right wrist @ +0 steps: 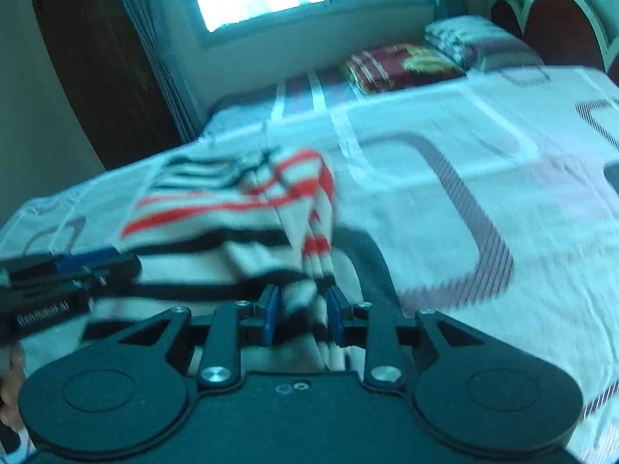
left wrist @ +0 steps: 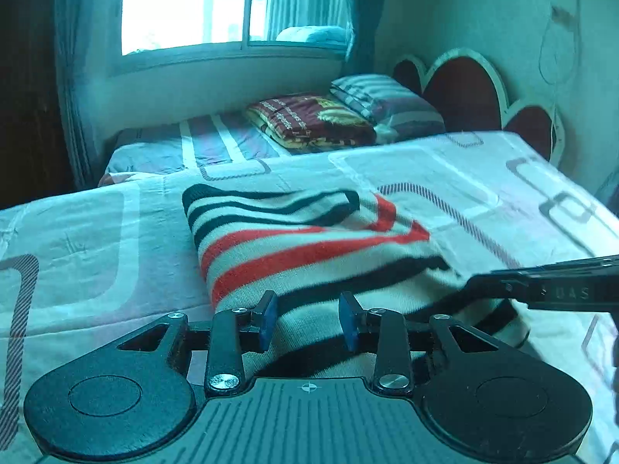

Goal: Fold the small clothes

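White cloth with red and black stripes, a small knitted striped top [left wrist: 309,239], lies folded on the pale bed sheet with grey and pink box shapes [left wrist: 96,232]. It sits right in front of both my jaws and runs away from them.

My left gripper [left wrist: 308,319] has its two blue pads apart. The near edge of the striped top lies under them and shows in the gap between them. The pads do not squeeze it, so this one is let go.

My right gripper [right wrist: 302,317] has a bunch of the striped top pinched between its blue pads. The cloth there is pulled up off the sheet, and a dark shadow lies under it, just past the jaws. This view is blurry, so I cannot see the pinch very well.

From the left camera, the right gripper comes in from the right side of my left jaws. Pale letters on its black side look like "DAS". From the right camera, the left gripper comes in from the left. It has white writing on it too, but that is too blurry to read for sure.

Far past the jaws lie a folded dark red blanket with yellow marks [left wrist: 309,120] and a striped pillow [left wrist: 383,96]. Behind them is a bright window [left wrist: 185,7].
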Motion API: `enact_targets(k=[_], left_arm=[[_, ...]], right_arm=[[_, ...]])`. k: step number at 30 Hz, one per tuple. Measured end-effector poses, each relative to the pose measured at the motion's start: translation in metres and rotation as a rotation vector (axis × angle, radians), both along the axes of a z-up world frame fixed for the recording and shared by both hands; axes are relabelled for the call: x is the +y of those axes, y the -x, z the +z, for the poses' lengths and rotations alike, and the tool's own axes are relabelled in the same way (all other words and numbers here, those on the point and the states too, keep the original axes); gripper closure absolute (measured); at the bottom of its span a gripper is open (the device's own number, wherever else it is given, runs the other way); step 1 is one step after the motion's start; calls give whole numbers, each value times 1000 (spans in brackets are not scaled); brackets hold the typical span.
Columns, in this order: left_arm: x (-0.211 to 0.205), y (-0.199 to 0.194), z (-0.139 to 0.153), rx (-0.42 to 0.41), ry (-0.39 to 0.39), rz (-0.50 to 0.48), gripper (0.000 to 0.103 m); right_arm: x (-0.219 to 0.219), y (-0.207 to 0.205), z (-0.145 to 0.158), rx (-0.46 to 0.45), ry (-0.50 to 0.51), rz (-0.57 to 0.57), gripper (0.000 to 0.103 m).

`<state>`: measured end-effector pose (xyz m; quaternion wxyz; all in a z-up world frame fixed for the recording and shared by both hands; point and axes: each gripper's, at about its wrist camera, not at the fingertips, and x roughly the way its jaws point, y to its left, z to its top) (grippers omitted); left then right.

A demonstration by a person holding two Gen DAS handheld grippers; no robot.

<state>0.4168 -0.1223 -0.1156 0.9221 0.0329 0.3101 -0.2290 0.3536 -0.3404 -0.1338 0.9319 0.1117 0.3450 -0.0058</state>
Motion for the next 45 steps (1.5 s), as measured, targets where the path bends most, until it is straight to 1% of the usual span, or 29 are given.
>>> enact_targets(k=[2,4,7,10,14,16,18,20,22,24,26,27,29,31,33,35,36,38,40,42,44,45], left_arm=[[6,-2,12,-28,34,25,69],[6,-10,18,-53,27,34,69],[8,-35,12,-20,18,66,69],[7,-60,-1,22,27,96,69],[-3,-88,-18,46,6,103,69],[-6,-102,-25,68,9,108,69],[-6,-116,-35,121,26,120,69],[-6,-125,-49,157,26,117,69],[-4,-122,-56,140,39,109,67],[-5,-120,-54,135,27,103,67],[-5,-114,-43,116,16,116,67],[-3,-109,-36,100,25,122,67],[1,-96,-25,78,45,111,67],[1,-79,-20,59,34,90,67],[0,-63,-21,45,22,76,67],[-2,-53,-26,31,-7,73,67],[-4,-51,-29,28,-21,71,67],[-5,-50,-33,23,-26,65,66],[-8,-50,-30,22,-45,67,66],[-5,-48,-24,39,-43,82,66],[-1,-41,-19,56,-21,100,66],[0,-36,-17,57,-16,107,66]], right_arm=[[4,-15,10,-25,13,13,74],[8,-33,17,-46,13,22,74],[16,-62,18,-56,18,40,74],[24,-93,9,-31,17,62,73],[30,-123,-6,-9,58,68,74],[32,-135,-19,16,111,69,75],[34,-140,-34,26,183,77,74],[32,-138,-41,5,204,62,69],[30,-135,-46,-13,183,35,65],[26,-131,-47,-22,153,26,65],[26,-131,-40,-5,148,30,65],[27,-130,-34,-3,141,29,64],[28,-121,-20,-38,135,29,63],[33,-108,-10,-61,149,36,63],[36,-94,-8,-73,134,46,63],[41,-84,-12,-74,168,48,61],[43,-84,-18,-53,185,50,61],[39,-89,-37,8,211,45,63],[41,-89,-39,2,250,46,63],[42,-89,-31,16,225,37,63],[38,-80,-20,4,158,27,62],[37,-75,-16,-6,139,28,62]])
